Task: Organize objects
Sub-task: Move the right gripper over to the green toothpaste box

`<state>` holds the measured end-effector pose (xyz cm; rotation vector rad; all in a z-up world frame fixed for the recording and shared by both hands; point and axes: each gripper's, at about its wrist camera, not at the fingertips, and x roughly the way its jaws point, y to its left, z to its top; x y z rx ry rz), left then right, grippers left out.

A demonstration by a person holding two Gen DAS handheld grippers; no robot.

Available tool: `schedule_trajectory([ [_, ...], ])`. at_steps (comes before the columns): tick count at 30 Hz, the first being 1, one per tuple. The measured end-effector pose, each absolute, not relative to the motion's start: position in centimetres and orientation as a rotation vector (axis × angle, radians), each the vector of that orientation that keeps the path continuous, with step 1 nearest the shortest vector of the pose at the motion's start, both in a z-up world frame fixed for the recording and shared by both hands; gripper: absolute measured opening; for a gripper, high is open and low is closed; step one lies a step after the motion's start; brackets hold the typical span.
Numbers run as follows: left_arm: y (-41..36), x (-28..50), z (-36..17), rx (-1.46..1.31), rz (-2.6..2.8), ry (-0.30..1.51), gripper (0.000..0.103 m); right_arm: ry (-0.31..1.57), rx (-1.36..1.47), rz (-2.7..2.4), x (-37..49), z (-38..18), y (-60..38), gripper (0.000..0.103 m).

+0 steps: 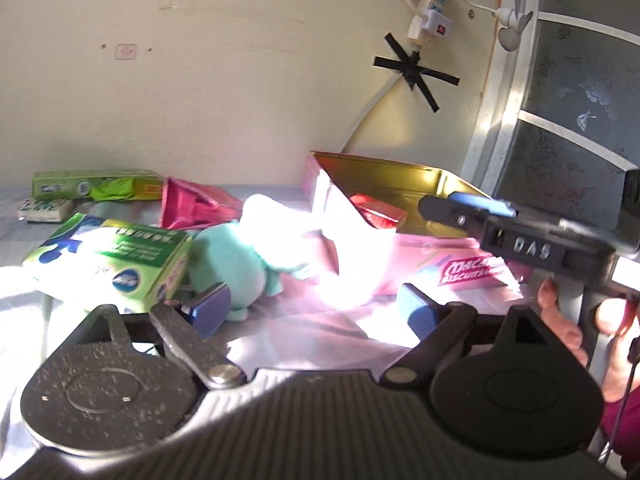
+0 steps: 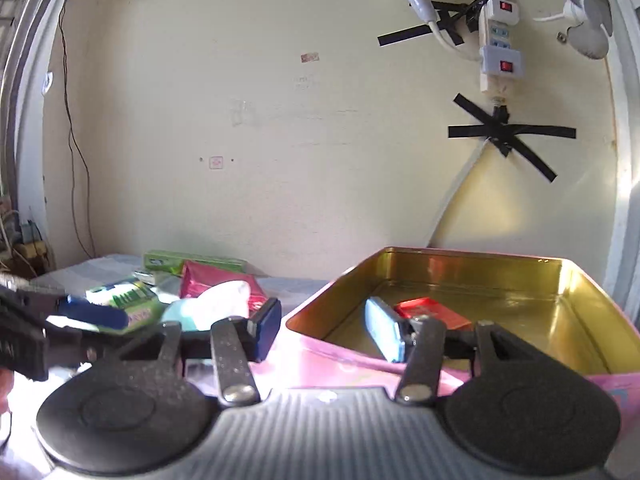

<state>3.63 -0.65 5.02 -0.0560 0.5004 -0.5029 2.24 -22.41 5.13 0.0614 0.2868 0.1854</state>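
Tin (image 2: 568, 280): the landmark here; a rectangular biscuit tin, pink outside with a "Macaron Biscuits" label on its front wall, gold inside, lid off; it rests on the pale sheet-covered surface (image 1: 304, 332) below the taped power strip (image 2: 498, 40)
Inside the tin: a red packet (image 2: 434, 312) lies flat on the gold floor near the front wall; the rest of the floor shows bare metal
Right gripper (image 2: 328, 330): jaws spread wide and holding nothing; it straddles the tin's left front corner, one blue pad (image 2: 266, 326) outside the tin, the other inside it just beside the red packet
Left gripper (image 1: 310, 308): jaws wide apart, empty; it hangs in front of the tin and left of it, over the sunlit sheet
Left of the tin: a mint-green plush toy (image 1: 236, 264) lies just beside a green and white box (image 1: 116, 260); a crumpled magenta foil bag (image 1: 196, 208) sits behind them; a long green box (image 1: 96, 188) lies farthest back against the wall, on top of a small white packet (image 1: 44, 208)
Against the tin's left wall: a white sheet or bag (image 1: 352, 240), too washed out by glare to name
Hard to make out: sunlight bleaches the sheet in front of the tin; print on the green boxes is unreadable; the tin's right wall runs out of the right wrist view; the right gripper's body covers part of the tin's label in the left wrist view
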Motion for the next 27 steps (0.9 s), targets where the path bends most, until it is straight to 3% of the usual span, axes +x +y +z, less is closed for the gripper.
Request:
schedule_trajectory([
  [8, 8.7, 5.0, 7.1, -0.222, -0.305, 0.442, 0.092, 0.332, 0.246, 0.442, 5.9, 10.2, -16.8, 0.060],
  [15, 15.6, 9.3, 8.2, -0.379, -0.173, 0.483, 0.094, 0.631, 0.510, 0.582, 9.2, 4.3, -14.4, 0.060],
  [27, 17.1, 12.4, 4.7, -0.511, -0.252, 0.569, 0.094, 0.732, 0.438, 0.573, 11.1, 2.3, -10.8, 0.060],
])
